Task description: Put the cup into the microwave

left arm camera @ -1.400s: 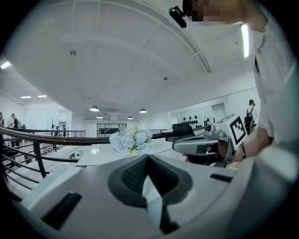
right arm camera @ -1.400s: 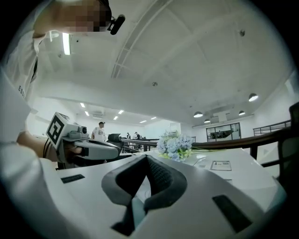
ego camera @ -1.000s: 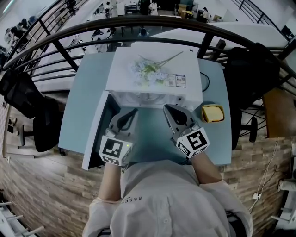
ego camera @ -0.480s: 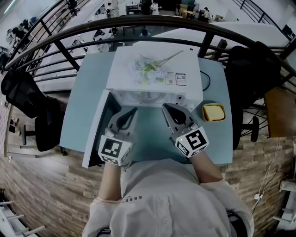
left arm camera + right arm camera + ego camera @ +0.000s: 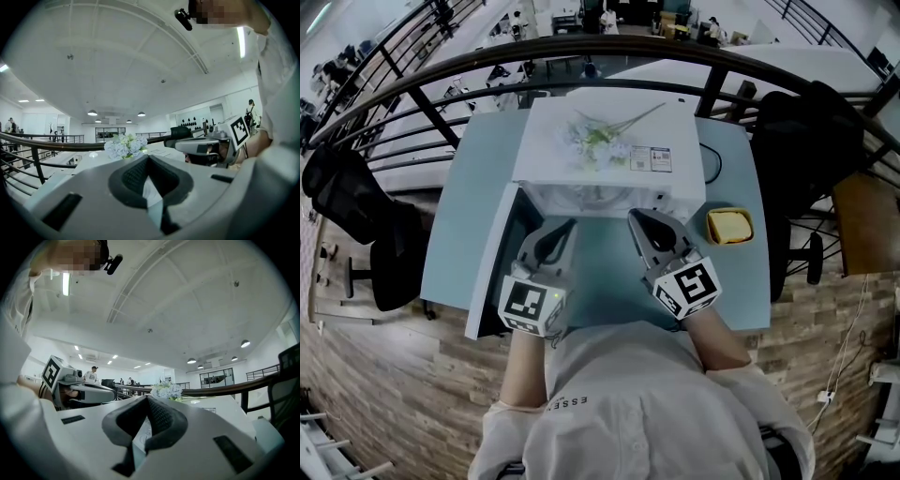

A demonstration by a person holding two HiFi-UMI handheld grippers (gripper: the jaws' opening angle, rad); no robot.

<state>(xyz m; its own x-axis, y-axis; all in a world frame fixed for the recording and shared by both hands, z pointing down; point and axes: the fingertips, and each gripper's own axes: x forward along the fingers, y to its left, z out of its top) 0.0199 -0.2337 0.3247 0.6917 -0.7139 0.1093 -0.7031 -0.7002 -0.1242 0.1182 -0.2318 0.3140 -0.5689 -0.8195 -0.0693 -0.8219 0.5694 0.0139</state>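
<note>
The person wears a white long-sleeved top (image 5: 649, 405) with small dark letters, and the grey left gripper (image 5: 567, 226) and right gripper (image 5: 637, 218) both show black-and-white squares.

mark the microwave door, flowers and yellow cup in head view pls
microwave door (image 5: 491, 262), head view, on the white edge of the open door.
flowers (image 5: 598, 139), head view, on the pale bloom cluster.
yellow cup (image 5: 730, 226), head view, on its yellow middle seen from above.
</note>
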